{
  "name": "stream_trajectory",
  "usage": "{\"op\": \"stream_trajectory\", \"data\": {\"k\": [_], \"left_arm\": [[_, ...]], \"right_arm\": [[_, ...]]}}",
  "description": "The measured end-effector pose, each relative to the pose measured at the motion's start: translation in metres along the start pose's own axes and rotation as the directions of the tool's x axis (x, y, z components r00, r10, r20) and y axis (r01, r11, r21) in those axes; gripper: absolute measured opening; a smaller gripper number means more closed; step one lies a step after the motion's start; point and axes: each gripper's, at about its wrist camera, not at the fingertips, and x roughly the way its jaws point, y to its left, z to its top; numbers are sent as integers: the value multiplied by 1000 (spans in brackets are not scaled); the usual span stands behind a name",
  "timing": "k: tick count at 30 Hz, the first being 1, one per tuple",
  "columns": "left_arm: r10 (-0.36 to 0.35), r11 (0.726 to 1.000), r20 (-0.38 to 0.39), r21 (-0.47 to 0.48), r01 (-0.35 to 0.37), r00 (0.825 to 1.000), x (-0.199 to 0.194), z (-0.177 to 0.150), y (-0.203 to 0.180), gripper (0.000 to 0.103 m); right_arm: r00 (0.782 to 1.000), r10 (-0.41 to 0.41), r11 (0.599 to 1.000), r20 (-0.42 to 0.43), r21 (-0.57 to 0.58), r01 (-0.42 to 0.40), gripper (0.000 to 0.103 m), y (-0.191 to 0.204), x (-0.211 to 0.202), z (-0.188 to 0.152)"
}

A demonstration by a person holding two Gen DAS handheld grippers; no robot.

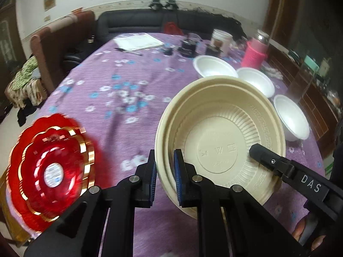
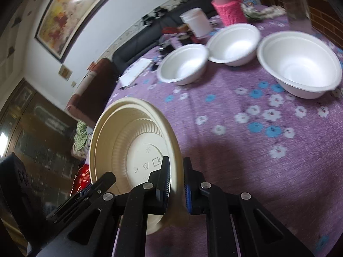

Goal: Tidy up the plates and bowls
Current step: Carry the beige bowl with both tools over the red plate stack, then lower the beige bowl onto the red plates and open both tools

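Both grippers hold the same cream plastic bowl [image 1: 220,147], which hangs tilted above the desk [image 1: 133,81] with its purple flowered cloth. The left gripper [image 1: 165,175] has its jaws narrowed on the bowl's rim at the near left edge, one blue pad [image 1: 177,180] inside the bowl and the other outside. The right gripper [image 2: 176,182] pinches the rim on the opposite side, its jaws likewise closed on the wall. In the left wrist view a double line runs round the rim, so this may be two cream bowls nested together; the pictures do not settle it.

Three white foam bowls [image 2: 184,64] [image 2: 234,42] [image 2: 300,62] stand apart on the cloth, well beyond the held bowl, each upright and empty, none stacked in another. The middle one just touches or overlaps the rim of the far left one in the right wrist view. At the near left edge of the desk lies a red scalloped plate with gold trim [image 1: 50,169], blurred; it looks like more than one plate nested.

The task seems about midway at most: the red plates look gathered, the cream bowl is in the air with no resting place chosen yet, and the three white bowls are not yet stacked. A pink-sleeved bottle [image 2: 229,10] and a white tub [image 2: 196,21] crowd the far end.
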Motion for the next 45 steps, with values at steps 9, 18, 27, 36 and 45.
{"op": "stream_trajectory", "data": {"k": [9, 18, 27, 36, 45], "left_arm": [[72, 987, 56, -145, -63, 996, -35, -14, 77, 13], [193, 947, 8, -265, -184, 981, -34, -30, 157, 13], [245, 925, -26, -293, -242, 969, -17, -38, 185, 13], [277, 918, -17, -291, -270, 961, -13, -42, 198, 13], [303, 912, -11, -286, -293, 953, -11, -41, 205, 13]], "right_arm": [[997, 68, 988, -27, -139, -71, 11, 81, 8, -22], [983, 125, 954, -135, -254, -157, 10, 163, 56, -56], [972, 96, 948, -214, -278, -155, 9, 185, 102, -80], [972, 66, 944, -226, -301, -134, 10, 194, 120, -87], [981, 47, 929, -188, -353, -112, 10, 206, 128, -92]]}}
